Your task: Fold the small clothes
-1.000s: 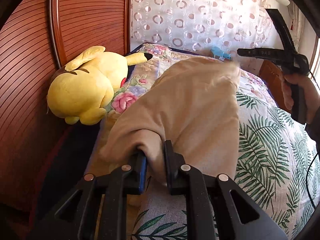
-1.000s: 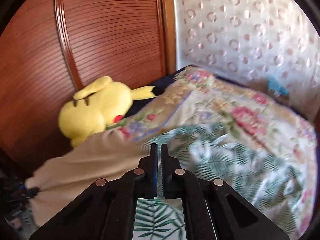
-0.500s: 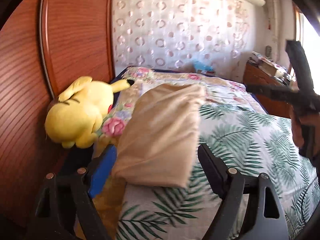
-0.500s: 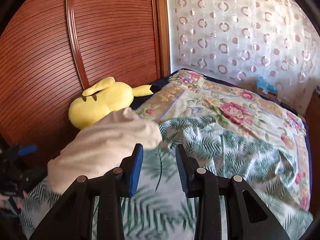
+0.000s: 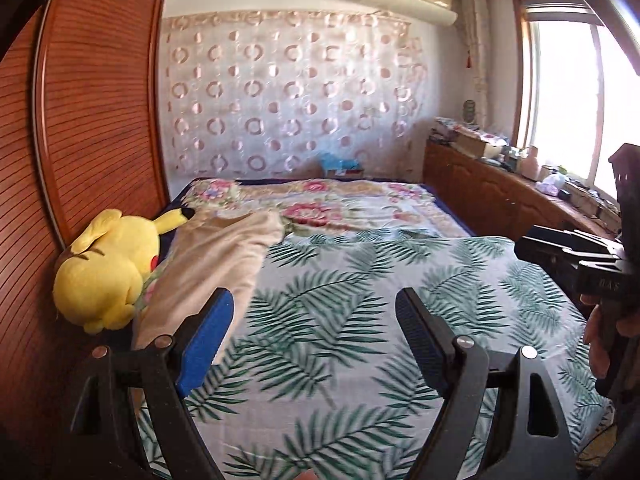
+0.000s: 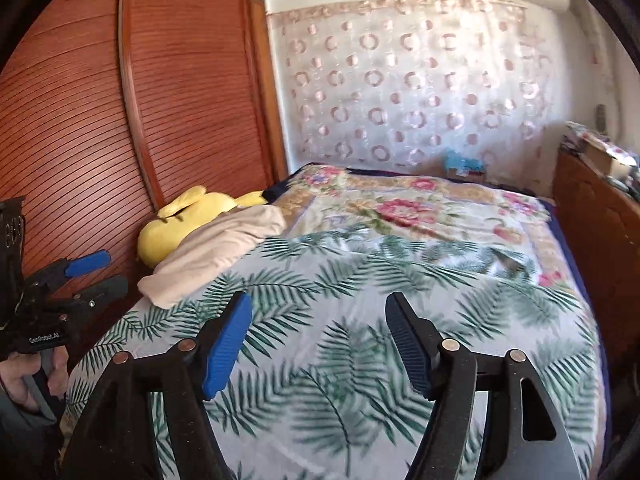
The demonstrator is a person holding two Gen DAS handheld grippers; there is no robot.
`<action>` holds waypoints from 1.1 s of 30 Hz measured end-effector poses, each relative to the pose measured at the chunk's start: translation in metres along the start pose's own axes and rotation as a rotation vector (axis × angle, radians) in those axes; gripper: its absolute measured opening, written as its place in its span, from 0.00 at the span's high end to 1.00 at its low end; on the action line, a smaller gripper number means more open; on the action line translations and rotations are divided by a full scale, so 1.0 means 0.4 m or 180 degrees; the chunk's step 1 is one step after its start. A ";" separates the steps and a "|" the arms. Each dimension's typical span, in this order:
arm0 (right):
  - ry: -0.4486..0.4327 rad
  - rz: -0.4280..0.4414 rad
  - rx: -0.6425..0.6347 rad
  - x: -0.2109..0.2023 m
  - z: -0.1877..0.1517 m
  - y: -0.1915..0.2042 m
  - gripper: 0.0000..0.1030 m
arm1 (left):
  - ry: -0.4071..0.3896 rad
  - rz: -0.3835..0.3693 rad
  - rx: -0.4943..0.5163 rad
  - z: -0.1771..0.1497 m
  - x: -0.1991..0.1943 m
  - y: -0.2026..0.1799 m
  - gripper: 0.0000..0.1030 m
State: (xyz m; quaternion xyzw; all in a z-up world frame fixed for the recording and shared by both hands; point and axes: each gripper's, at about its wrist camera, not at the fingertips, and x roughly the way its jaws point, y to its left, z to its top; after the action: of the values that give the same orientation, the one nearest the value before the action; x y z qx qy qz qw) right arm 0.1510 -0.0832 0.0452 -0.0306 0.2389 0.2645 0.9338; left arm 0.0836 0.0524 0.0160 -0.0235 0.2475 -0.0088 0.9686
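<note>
And it's let go! The left gripper was pinching the near end of the beige garment a second ago; now its jaws stand wide apart with nothing between them but the leaf-print bedspread. The right gripper tells the same story: pressed together a second back, its jaws have just been opening and now sit spread, empty, over the bedspread. Both have pulled back from the cloth, and the view has opened onto the whole bed. The garment lies as a long doubled bundle just beside the yellow plush toy, touching its side, on the wardrobe edge of the bed, one end toward the flowered blanket. That reads as a finished fold set aside next to the toy. I see no other small clothes on the bed from here, so the next piece, if any, must come from out of view.
</note>
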 end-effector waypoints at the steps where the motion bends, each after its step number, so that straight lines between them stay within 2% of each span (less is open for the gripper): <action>1: -0.0047 -0.0049 0.0045 -0.032 -0.010 -0.003 0.28 | -0.0030 -0.0026 0.0011 0.002 -0.010 -0.018 0.19; 6: -0.0249 -0.0411 0.0178 -0.149 -0.041 0.001 0.28 | -0.0103 -0.0136 0.0079 0.013 -0.055 -0.099 0.19; 11: -0.0353 -0.0560 0.0270 -0.195 -0.044 0.000 0.28 | -0.0183 -0.0174 0.0157 0.029 -0.083 -0.151 0.19; 18: -0.0396 -0.0590 0.0269 -0.185 -0.053 0.030 0.28 | -0.0221 -0.0113 0.0132 0.037 -0.093 -0.155 0.19; 25: -0.0415 -0.0588 0.0281 -0.193 -0.087 0.005 0.28 | -0.0232 -0.0066 0.0121 0.040 -0.099 -0.149 0.19; 33: -0.0399 -0.0600 0.0260 -0.206 -0.085 -0.004 0.28 | -0.0218 -0.0055 0.0118 0.035 -0.096 -0.146 0.19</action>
State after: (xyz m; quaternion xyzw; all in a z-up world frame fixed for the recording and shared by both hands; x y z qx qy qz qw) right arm 0.0759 -0.1303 0.0532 0.0018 0.1867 0.1669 0.9681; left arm 0.0564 -0.0041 0.0496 -0.0079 0.2137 -0.0210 0.9766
